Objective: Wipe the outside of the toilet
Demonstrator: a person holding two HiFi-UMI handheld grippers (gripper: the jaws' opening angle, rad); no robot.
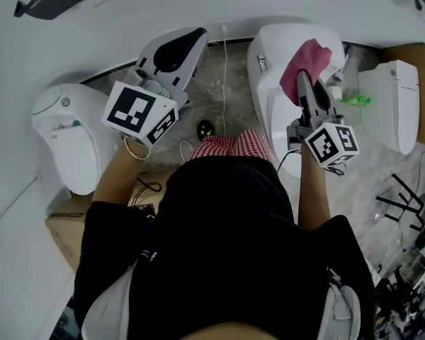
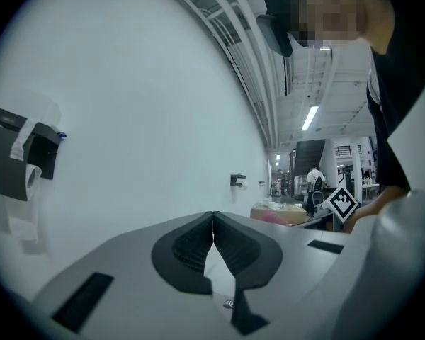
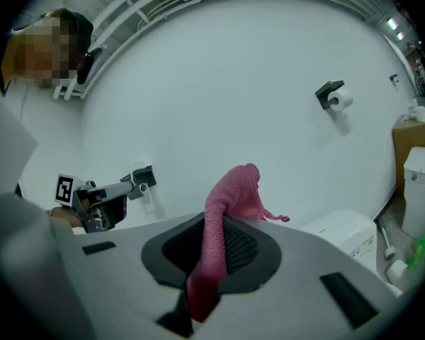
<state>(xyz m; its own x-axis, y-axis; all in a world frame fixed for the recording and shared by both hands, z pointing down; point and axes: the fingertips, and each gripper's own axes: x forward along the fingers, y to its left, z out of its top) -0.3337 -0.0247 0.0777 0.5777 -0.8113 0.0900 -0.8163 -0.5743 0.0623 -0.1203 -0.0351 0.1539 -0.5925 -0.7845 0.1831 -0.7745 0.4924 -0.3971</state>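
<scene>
Head view: the left gripper (image 1: 197, 35) is held up over the floor between two toilets, pointing at the wall. The right gripper (image 1: 302, 78) is over the middle toilet (image 1: 266, 83) with a pink cloth (image 1: 308, 61) in its jaws. The cloth lies over the toilet's rear top in this view, but I can't tell whether it touches. There is a second toilet (image 1: 64, 140) to the left with a cardboard box (image 1: 62, 227) below it, and a third toilet (image 1: 398, 105) to the right.

Left gripper view: the left gripper (image 2: 212, 218) has its jaws closed tip to tip with nothing between them. It faces a bare white wall (image 2: 142, 119), with a paper holder (image 2: 20, 158) at the left edge.

Right gripper view: the right gripper (image 3: 216, 222) is clamped on the cloth (image 3: 234, 190). The cloth runs up between the pads, sticks out past the tips and flops right. The toilet (image 3: 347, 236) sits low right of the jaws, apart from the cloth tip here. A paper roll holder (image 3: 333, 96) is on the wall at upper right. The left gripper (image 3: 106, 193) shows at the left.
</scene>
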